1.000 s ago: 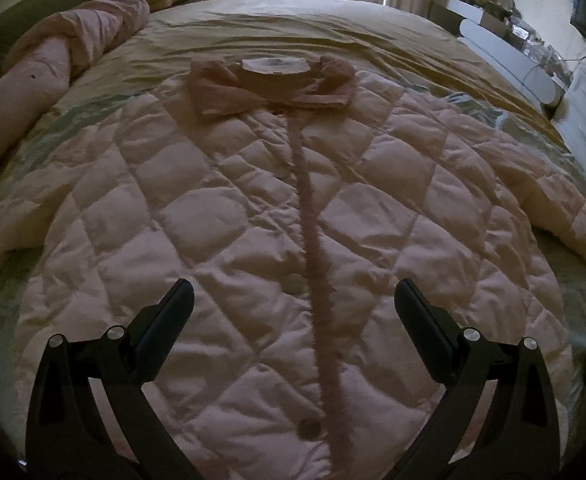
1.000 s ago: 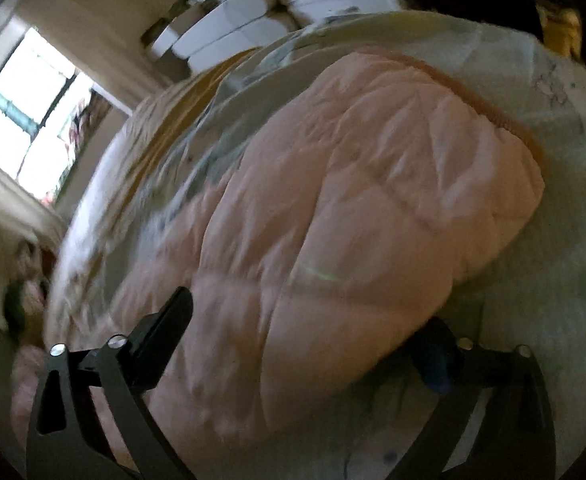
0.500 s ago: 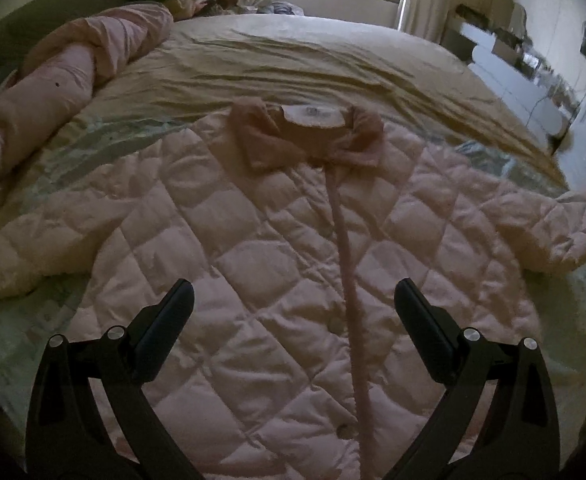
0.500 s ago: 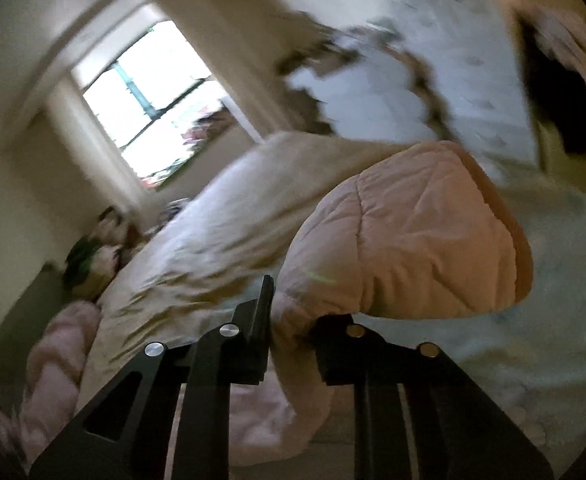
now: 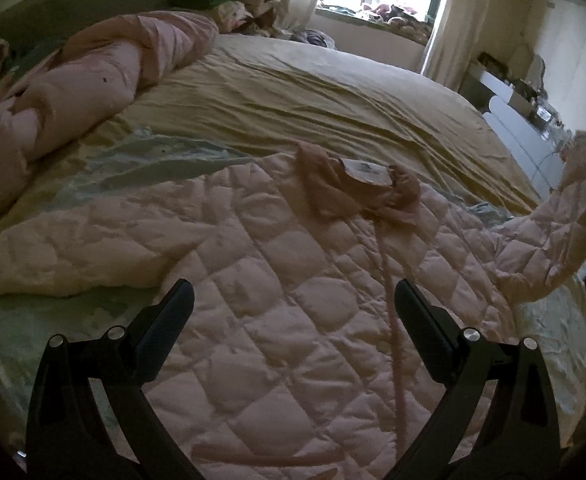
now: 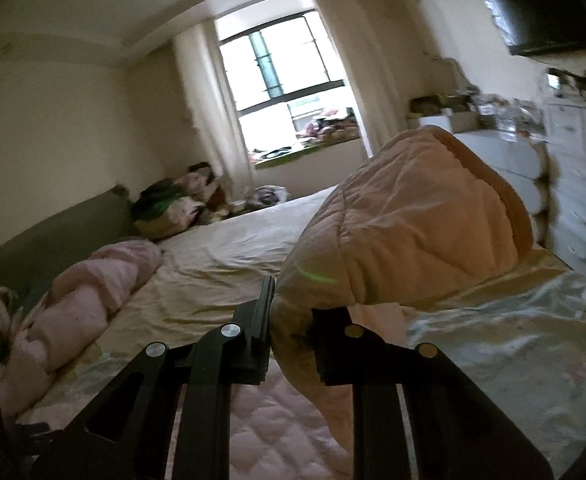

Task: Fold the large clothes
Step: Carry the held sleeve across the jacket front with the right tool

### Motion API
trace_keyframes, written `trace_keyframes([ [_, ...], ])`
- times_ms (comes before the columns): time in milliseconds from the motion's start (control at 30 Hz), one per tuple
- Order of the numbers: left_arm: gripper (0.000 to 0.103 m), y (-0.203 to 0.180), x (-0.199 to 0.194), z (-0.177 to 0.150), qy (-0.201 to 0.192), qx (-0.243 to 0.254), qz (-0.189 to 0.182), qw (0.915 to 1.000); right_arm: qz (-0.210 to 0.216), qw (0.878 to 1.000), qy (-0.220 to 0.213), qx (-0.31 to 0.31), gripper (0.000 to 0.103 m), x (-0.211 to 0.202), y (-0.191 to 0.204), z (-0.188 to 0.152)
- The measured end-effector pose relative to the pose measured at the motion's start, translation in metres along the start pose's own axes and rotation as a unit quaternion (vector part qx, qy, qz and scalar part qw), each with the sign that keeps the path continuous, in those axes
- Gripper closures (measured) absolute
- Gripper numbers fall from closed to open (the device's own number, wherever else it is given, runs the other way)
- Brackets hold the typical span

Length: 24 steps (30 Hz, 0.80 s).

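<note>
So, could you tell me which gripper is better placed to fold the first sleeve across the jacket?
Right: the right gripper is shut on the raised sleeve, while the left gripper hangs open and empty over the jacket.

Rumpled tan bedsheet; rolled pink duvet at left; window; wall TV; white dresser.

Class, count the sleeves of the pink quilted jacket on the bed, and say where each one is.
2. One sleeve lies flat on the bed; the other sleeve is raised, pinched in the right claw.
</note>
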<state>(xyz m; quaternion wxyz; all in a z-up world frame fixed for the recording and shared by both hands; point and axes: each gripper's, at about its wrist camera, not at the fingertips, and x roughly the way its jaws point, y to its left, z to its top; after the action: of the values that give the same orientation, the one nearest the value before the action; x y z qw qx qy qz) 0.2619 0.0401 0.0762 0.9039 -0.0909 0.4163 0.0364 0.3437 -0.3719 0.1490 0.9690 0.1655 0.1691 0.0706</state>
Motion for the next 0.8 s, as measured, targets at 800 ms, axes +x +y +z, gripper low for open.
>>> trace_keyframes([
  [800,0.009,0.089,0.01,0.029,-0.025,-0.108,-0.041,0.993,0.057,0.982,0.055,-0.172,0.087,0.067,0.196,-0.095],
])
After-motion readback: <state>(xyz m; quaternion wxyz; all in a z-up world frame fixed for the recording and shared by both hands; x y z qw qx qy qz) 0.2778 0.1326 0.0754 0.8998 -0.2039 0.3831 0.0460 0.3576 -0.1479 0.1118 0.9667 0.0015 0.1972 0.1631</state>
